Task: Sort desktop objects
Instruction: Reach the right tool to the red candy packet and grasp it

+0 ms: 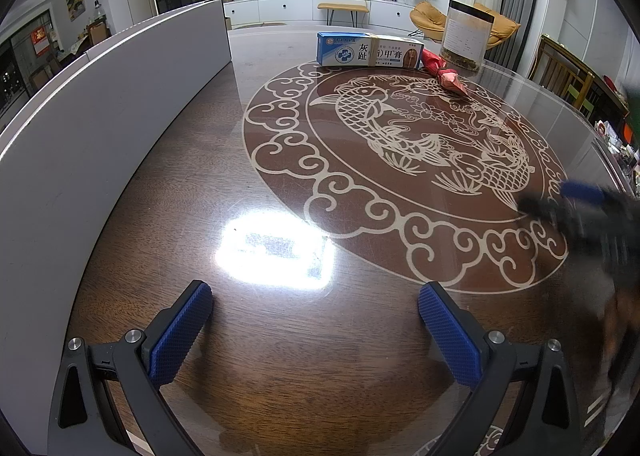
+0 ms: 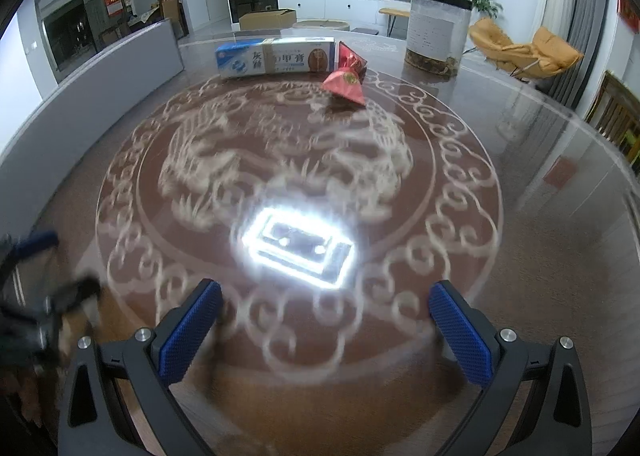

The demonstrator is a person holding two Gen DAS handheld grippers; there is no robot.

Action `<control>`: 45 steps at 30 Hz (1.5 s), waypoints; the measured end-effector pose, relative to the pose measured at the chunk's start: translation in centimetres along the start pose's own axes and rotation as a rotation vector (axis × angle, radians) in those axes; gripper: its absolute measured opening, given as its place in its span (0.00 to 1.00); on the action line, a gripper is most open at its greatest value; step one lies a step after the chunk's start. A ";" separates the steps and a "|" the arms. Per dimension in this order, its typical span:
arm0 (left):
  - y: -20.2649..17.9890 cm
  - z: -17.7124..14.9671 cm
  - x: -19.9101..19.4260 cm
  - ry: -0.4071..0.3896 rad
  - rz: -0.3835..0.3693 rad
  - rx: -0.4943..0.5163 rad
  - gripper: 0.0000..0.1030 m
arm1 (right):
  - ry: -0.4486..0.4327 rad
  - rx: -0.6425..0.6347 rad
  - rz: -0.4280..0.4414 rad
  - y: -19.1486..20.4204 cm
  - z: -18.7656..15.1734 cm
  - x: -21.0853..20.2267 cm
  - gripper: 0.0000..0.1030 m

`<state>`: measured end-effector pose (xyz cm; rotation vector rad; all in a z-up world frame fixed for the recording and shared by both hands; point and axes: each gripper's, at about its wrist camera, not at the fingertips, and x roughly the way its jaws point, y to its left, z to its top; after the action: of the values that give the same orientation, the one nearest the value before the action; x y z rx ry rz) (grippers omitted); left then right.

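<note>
A blue-and-white ointment box (image 1: 370, 51) (image 2: 276, 56) lies at the far side of the round table. A red pouch (image 1: 445, 72) (image 2: 346, 80) lies just right of it. A tall clear jar with a black lid (image 1: 466, 35) (image 2: 437, 29) stands further right. My left gripper (image 1: 316, 310) is open and empty, low over the near table. My right gripper (image 2: 326, 308) is open and empty over the table's near middle; it shows blurred at the right edge of the left wrist view (image 1: 580, 203). The left gripper shows blurred at the left edge of the right wrist view (image 2: 36, 288).
The dark wooden table (image 1: 280, 356) has a carved fish medallion (image 1: 400, 159) under glass and a bright lamp reflection. A long grey panel (image 1: 100, 127) runs along the table's left side. Chairs stand at the right beyond the table edge.
</note>
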<state>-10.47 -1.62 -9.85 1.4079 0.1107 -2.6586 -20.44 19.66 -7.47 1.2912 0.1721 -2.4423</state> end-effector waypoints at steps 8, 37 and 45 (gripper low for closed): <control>0.0 0.0 0.0 0.000 0.000 0.000 1.00 | -0.004 -0.022 -0.033 -1.1 9.4 6.8 1.00; 0.0 0.0 0.0 0.000 0.000 0.001 1.00 | -0.061 -0.025 -0.118 -2.7 8.4 4.6 0.26; 0.0 0.0 0.0 -0.001 0.001 0.002 1.00 | -0.069 0.037 -0.146 -6.0 -1.0 -2.6 0.26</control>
<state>-10.53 -1.65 -9.85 1.4070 0.1077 -2.6590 -20.59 26.16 -6.35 1.2478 0.2115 -2.6206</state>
